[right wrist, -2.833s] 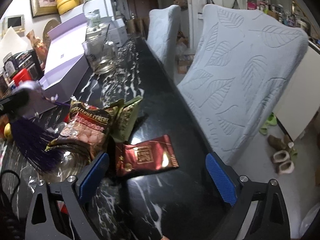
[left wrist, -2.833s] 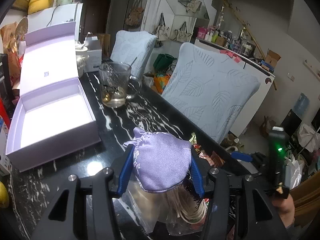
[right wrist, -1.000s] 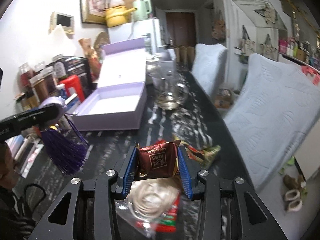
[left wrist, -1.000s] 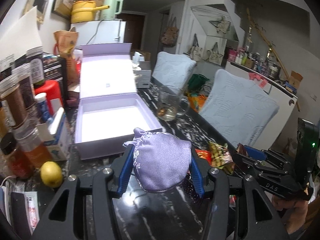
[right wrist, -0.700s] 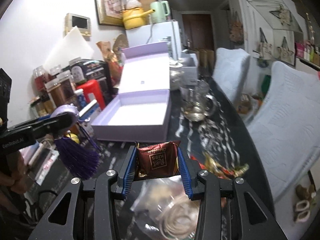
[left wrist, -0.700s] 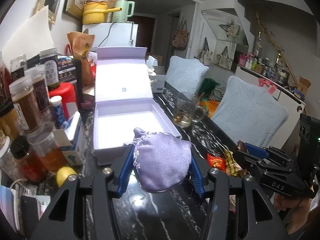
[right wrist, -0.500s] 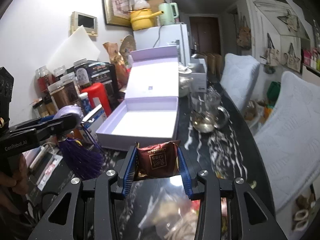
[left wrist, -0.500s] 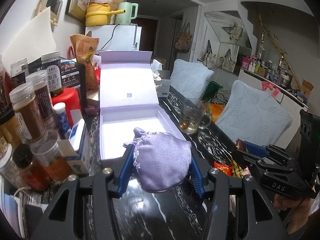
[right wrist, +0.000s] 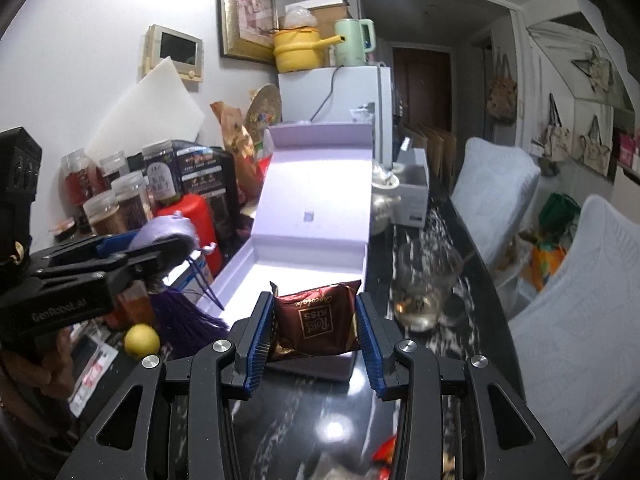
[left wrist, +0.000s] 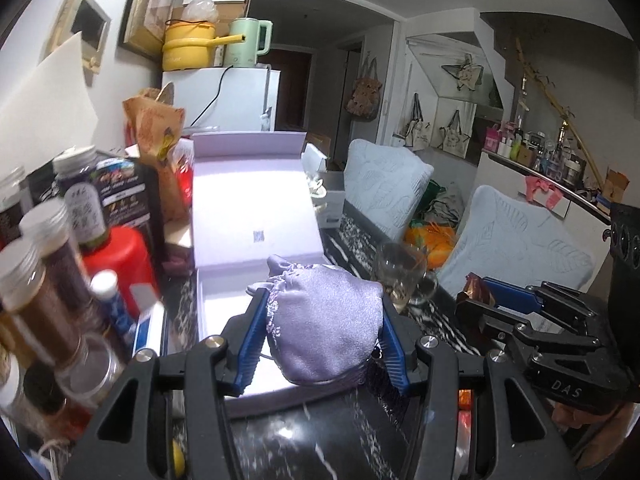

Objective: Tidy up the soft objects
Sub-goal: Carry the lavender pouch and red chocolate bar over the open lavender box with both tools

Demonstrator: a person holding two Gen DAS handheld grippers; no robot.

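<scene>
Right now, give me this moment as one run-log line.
left gripper: shut on lavender satin pouch | right gripper: shut on chocolate packet | open lavender gift box: ahead of both, nothing visible inside

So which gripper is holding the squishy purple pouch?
The left gripper. Its blue pads squeeze the purple pouch with the dark tassel, while the right gripper holds a brown chocolate packet instead.

Glass mug (left wrist: 402, 276) on black marbled table (right wrist: 420, 248), jars (left wrist: 36, 264), a lemon (right wrist: 141, 340).
</scene>
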